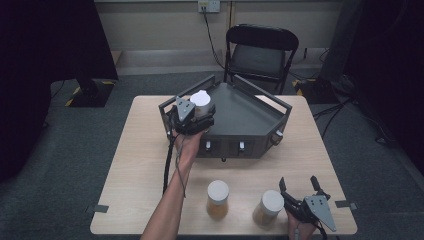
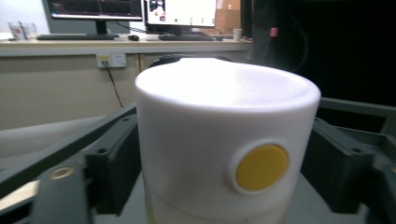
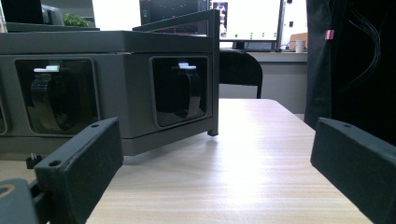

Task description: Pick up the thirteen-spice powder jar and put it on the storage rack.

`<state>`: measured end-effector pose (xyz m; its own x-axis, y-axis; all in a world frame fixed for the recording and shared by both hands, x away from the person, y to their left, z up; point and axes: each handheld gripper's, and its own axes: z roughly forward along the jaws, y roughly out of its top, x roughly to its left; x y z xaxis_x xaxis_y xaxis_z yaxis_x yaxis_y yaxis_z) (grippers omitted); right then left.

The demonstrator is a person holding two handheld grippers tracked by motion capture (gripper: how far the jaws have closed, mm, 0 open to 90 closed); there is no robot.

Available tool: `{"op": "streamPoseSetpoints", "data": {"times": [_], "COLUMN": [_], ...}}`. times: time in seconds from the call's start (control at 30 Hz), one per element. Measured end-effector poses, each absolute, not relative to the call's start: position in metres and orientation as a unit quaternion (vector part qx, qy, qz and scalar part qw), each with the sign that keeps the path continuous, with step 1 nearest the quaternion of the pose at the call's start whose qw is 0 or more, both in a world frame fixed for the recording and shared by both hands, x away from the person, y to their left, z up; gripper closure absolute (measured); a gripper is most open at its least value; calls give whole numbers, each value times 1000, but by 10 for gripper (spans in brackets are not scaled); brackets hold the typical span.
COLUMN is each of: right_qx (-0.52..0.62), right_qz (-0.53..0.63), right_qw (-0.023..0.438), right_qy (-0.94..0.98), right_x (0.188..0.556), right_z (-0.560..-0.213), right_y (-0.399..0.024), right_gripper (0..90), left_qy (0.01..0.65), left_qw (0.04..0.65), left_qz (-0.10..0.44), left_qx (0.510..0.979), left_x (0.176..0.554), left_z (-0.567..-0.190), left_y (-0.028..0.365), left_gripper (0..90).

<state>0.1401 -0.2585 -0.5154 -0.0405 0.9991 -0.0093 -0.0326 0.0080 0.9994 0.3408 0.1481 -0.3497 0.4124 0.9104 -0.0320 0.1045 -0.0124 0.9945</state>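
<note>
While the left gripper [image 1: 192, 120] hangs over the near-left corner of the grey tray [image 1: 250, 120], these notes apply.

Left gripper: clamped on the white-lidded jar [image 1: 201, 104]; in the left gripper view the jaws press the jar's lid [image 2: 224, 140] from both sides, yellow dot [image 2: 261, 166] facing the camera.

Held jar, place: between the jaws, up at the tray's corner; whether its base rests on the tray floor or hangs just above it, I cannot tell.

Right gripper [image 1: 300, 192]: jaws wide apart, nothing between them; low at the near-right of the tabletop [image 1: 140, 165], pointing toward the tray's front wall [image 3: 116, 93].

Other jars: one with amber contents [image 1: 218, 199] well to the right gripper's left; a second [image 1: 267, 207] just beside its left jaw, seemingly not touching.

Step in hand (judgement): loading jars into the tray, first jar being placed, two waiting.

Next move calls for (judgement): lower the held jar until it sits flat, upright, clear of the tray rail [image 2: 70, 149]; then part the jaws and lift straight out so the lid is not dragged. Right gripper would need to swing left to straddle the nearer jar.

Risk (judgement): releasing early could tip the jar against the rail.
</note>
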Motion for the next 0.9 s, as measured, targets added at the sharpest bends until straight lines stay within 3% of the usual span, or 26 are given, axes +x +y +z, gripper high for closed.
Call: {"op": "streamPoseSetpoints", "data": {"times": [0.4,0.9], "right_qx": [479,479], "right_qz": [516,516], "right_qw": [500,500], "right_qy": [504,504], "right_x": [140,140], "right_z": [-515,-515], "right_y": [-259,-259], "right_gripper": [13,13], "left_qy": [409,406], "left_qw": [580,595], "left_qz": [372,369], "left_qx": [597,587], "left_x": [335,326], "left_z": [-351,-350], "left_y": [147,156], "left_gripper": [0,1]}}
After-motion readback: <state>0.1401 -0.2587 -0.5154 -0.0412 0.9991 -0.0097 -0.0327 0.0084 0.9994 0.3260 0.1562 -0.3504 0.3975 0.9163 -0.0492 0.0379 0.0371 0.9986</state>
